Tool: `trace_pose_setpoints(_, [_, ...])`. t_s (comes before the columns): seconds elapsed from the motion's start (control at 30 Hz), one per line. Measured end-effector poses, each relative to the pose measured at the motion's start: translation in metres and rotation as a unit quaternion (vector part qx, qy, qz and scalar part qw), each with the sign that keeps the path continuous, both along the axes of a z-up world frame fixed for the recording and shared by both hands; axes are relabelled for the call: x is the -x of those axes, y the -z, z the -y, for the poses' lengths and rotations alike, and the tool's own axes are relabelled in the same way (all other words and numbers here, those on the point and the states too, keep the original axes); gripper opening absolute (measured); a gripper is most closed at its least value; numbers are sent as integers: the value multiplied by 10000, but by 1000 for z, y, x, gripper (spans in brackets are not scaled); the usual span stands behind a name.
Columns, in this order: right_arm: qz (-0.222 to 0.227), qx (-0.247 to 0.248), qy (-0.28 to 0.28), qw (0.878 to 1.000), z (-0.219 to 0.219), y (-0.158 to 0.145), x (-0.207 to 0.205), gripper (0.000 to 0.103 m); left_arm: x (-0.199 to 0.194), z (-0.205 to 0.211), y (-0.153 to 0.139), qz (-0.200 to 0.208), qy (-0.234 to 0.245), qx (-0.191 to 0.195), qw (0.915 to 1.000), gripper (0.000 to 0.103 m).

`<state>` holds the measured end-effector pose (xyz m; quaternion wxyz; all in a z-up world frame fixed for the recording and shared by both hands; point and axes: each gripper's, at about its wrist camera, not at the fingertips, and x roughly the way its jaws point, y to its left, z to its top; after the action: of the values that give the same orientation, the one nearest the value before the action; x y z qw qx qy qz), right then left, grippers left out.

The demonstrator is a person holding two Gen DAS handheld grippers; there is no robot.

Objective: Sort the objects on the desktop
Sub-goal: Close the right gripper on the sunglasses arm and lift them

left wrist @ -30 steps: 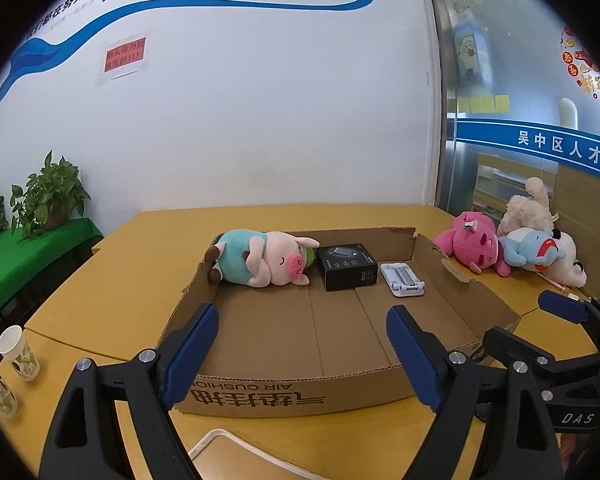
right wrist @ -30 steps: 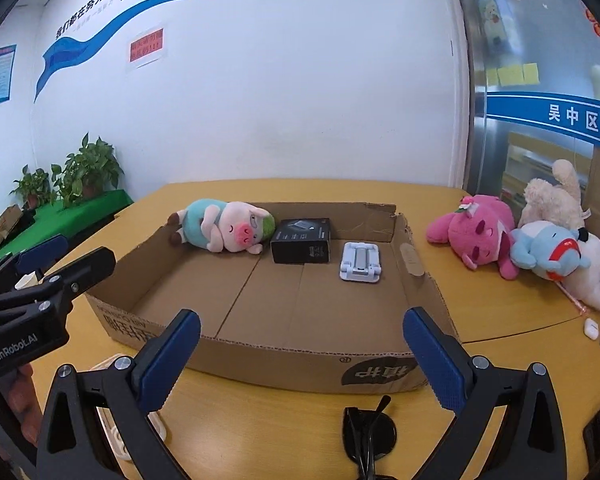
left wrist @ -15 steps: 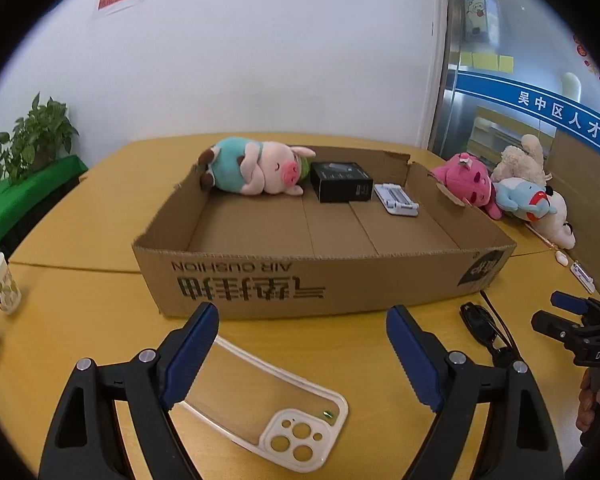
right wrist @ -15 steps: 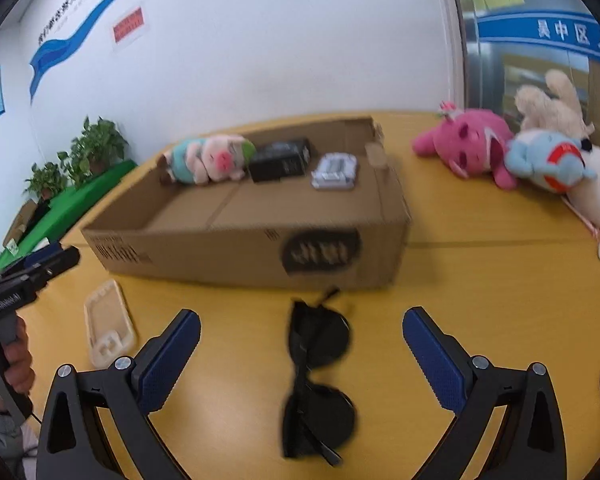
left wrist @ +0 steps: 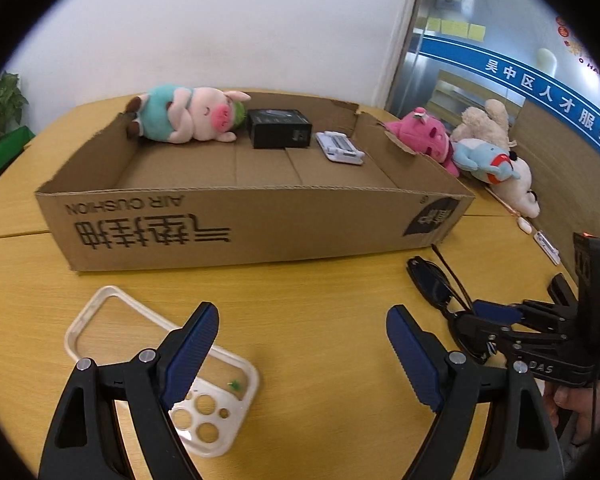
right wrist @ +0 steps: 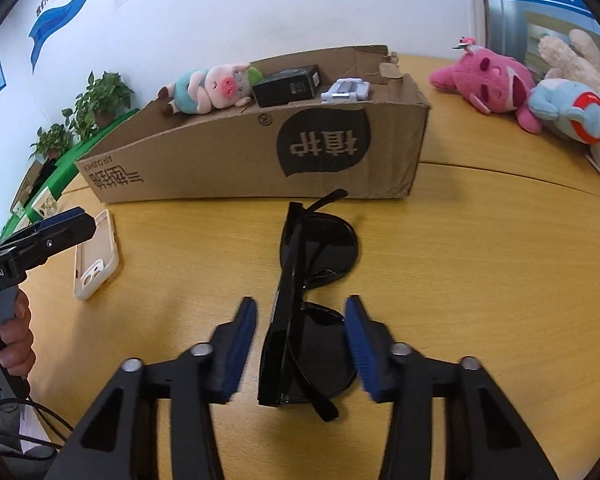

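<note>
Sunglasses (right wrist: 308, 320) lay folded between the right tongs (right wrist: 300, 348), lower centre.
Long axis along the tongs; jaws just narrowing, pads not yet touching.

On the table (left wrist: 340, 292), a phone case (left wrist: 112, 332) and sunglasses (right wrist: 312, 276) lie before the cardboard box (left wrist: 260, 224).

Left tongs (left wrist: 302, 354) wide, right tongs (right wrist: 300, 344) narrowing
</note>
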<state>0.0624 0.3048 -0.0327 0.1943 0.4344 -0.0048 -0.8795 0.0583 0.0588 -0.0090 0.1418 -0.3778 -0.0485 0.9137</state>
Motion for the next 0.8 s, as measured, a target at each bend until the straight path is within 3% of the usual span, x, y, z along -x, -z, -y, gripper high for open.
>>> trace_pose_setpoints(0.07, [32,-30,-32,10000,3,3,1,28,4,-6,3,90,122,-26,9999,86])
trace_pose_setpoints(0.13, [166,78,-56,9998,4,8,3,13,9,-13,4,152,243,-86,9996,86])
trace_pose_setpoints(0.33, [240,263,-59,9994,11,10,-2,12,24,-37,10,378,677,-385,9962,86])
trace_pose_setpoints(0.5, [296,400,-242,9985,29,11,-10,12,33,-52,21,681,1183,-1087,9847,86])
trace_pose_setpoints(0.7, [372,598,-612,9956,53,11,-20,12,39,-57,41,1100,1252,-1381,9763,80])
trace_pose_setpoints(0.8, [421,683,-732,9941,60,12,-23,12,39,-53,48,1256,1163,-1346,9760,58])
